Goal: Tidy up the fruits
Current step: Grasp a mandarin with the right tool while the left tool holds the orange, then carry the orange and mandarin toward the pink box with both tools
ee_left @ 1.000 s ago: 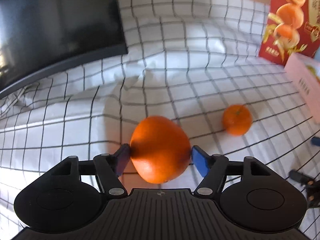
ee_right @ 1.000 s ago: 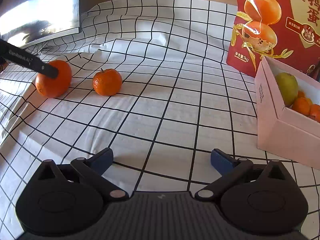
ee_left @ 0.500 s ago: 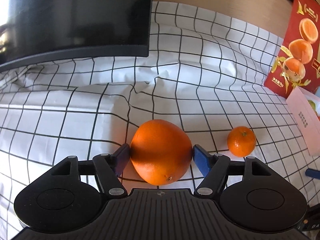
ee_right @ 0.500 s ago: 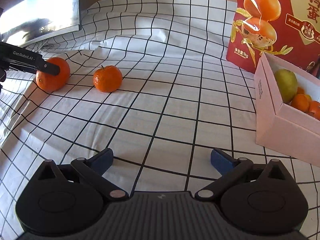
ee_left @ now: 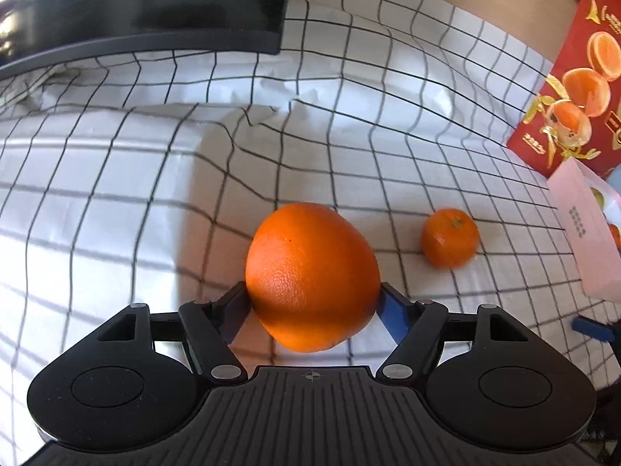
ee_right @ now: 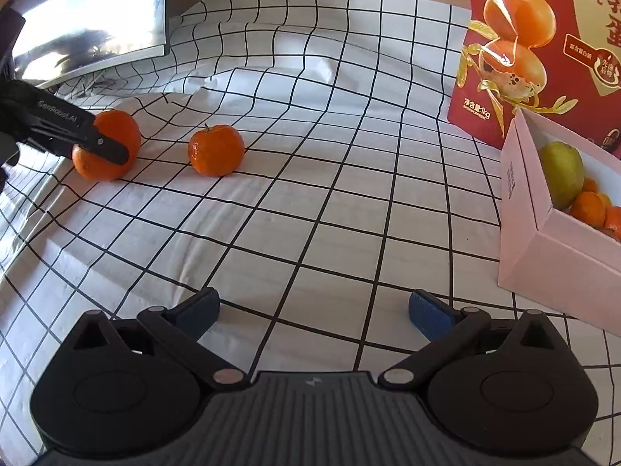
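My left gripper [ee_left: 312, 305] is shut on a large orange [ee_left: 312, 275], held low over the checked cloth; the right wrist view shows the same orange [ee_right: 116, 132] at far left with the left gripper's finger across it. A small mandarin [ee_left: 450, 237] sits on the cloth to its right and also shows in the right wrist view [ee_right: 215, 150]. A pink box [ee_right: 559, 256] at the right holds a green pear [ee_right: 561, 174] and several small oranges. My right gripper [ee_right: 312, 312] is open and empty above the cloth, left of the box.
A red egg carton bag [ee_right: 543, 39] stands behind the pink box. A dark monitor [ee_left: 136, 0] stands at the back left on the wrinkled checked cloth [ee_right: 310, 202]. The pink box [ee_left: 586, 233] shows at the right edge of the left wrist view.
My left gripper has kept its hold on the large orange and turned its view rightward and slightly up. My right gripper has barely moved and stays open.
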